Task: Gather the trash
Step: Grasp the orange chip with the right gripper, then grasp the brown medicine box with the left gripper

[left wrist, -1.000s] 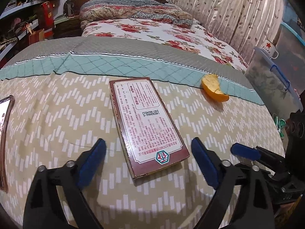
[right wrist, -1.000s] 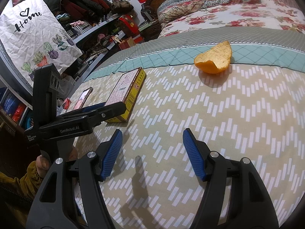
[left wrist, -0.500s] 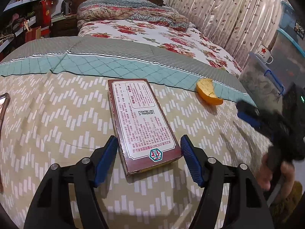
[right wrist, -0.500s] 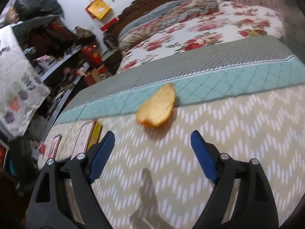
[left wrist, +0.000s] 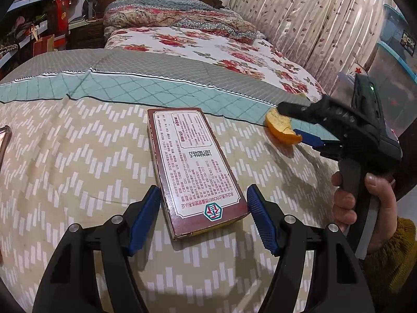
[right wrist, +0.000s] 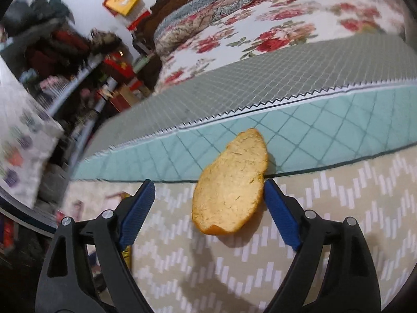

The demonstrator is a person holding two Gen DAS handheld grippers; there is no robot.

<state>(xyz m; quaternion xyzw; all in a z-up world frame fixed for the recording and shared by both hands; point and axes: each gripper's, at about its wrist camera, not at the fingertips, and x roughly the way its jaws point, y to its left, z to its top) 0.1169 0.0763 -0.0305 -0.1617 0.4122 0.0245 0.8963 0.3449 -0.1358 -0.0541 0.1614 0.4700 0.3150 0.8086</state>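
Note:
A flat maroon printed box (left wrist: 194, 168) lies on the chevron bedspread. My left gripper (left wrist: 203, 220) is open, its blue pads on either side of the box's near end, close to its sides. An orange peel (right wrist: 232, 185) lies at the teal band's edge. My right gripper (right wrist: 208, 214) is open around it, right pad touching or nearly touching the peel, left pad apart. In the left wrist view the right gripper (left wrist: 299, 122) reaches the peel (left wrist: 282, 127) from the right.
A phone edge (left wrist: 4, 140) lies at far left on the bedspread (left wrist: 78, 169). The floral quilt (left wrist: 208, 44) and pillows lie beyond. Plastic storage bins (left wrist: 391, 60) and curtains stand at right; cluttered shelves (right wrist: 78, 52) at left.
My left gripper has moved forward and now brackets the box's near end. My right gripper has swung across to the peel and now straddles it.

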